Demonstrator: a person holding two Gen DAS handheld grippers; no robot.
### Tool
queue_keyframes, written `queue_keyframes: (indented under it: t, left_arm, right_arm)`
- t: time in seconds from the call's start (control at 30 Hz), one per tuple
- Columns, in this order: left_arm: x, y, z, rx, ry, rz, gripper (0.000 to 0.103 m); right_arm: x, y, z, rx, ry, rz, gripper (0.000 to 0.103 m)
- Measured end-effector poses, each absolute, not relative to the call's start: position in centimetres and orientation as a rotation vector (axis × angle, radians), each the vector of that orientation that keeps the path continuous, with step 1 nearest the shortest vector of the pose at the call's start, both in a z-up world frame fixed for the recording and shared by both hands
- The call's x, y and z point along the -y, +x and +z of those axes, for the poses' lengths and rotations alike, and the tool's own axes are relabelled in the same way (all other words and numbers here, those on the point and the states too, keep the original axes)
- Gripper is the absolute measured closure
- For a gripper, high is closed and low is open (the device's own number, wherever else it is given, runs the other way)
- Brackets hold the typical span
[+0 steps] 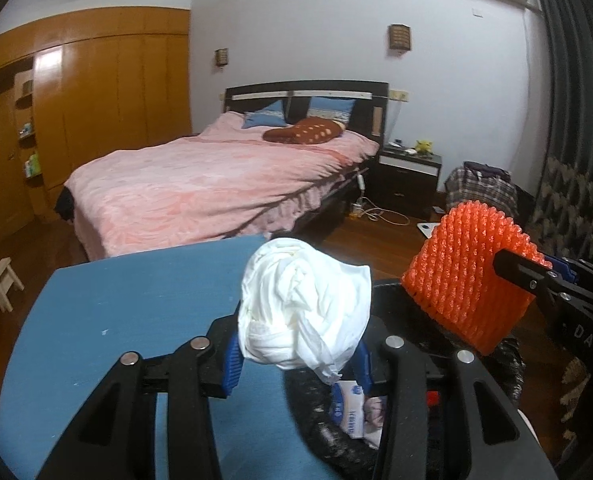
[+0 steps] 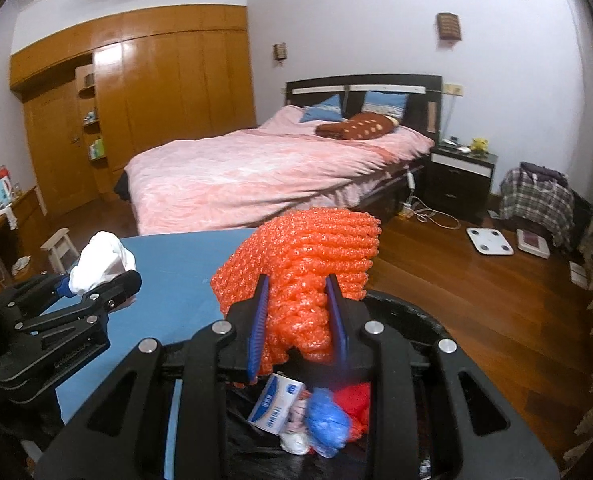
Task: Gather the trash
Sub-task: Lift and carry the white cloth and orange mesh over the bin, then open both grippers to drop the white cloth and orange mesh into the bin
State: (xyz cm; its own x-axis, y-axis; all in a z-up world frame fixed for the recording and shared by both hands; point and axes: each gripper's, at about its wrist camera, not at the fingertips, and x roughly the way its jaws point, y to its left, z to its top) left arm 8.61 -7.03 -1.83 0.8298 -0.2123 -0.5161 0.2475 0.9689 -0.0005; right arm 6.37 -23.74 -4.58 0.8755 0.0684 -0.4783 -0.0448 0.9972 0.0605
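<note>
The left gripper (image 1: 296, 356) has its blue-padded jaws pressed partway in on a crumpled white wad of tissue or thin plastic (image 1: 304, 312), which bulges up above the fingertips. It hangs over the near edge of a blue-topped table (image 1: 136, 304), right beside the rim of a round bin lined with a black plastic bag (image 1: 324, 436).

The right gripper (image 2: 296, 328) is clamped narrowly on an orange foam mesh fruit sleeve (image 2: 304, 268), the netting squeezed between the blue pads and spreading wide above them. It sits directly over the bin's opening (image 2: 416, 320).

Inside the bin lie a white and blue printed packet (image 2: 274, 404), a scrunched blue plastic scrap (image 2: 326, 424), something red (image 2: 354, 400) and a small white crumple (image 2: 294, 442); what the red item is cannot be made out.

Behind stand a bed with a pink cover (image 2: 256, 168), a wooden wardrobe (image 2: 168, 80) and a dark bedside cabinet (image 2: 458, 180).
</note>
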Motion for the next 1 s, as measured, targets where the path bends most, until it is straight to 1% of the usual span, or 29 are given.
queue_keyframes:
  t: [0.6,1.0]
  left_arm:
    - [14.2,11.3,-5.8,-0.582,0.136,-0.373,0.059]
    - [16.0,13.8,-8.5,-0.638,0.153,-0.390,0.059]
  right_arm:
    - [30.6,7.1,-9.6,-0.584,0.073,-0.062,0.076]
    - [32.0,9.5,-13.2,-0.646,0.092,-0.078,0.076]
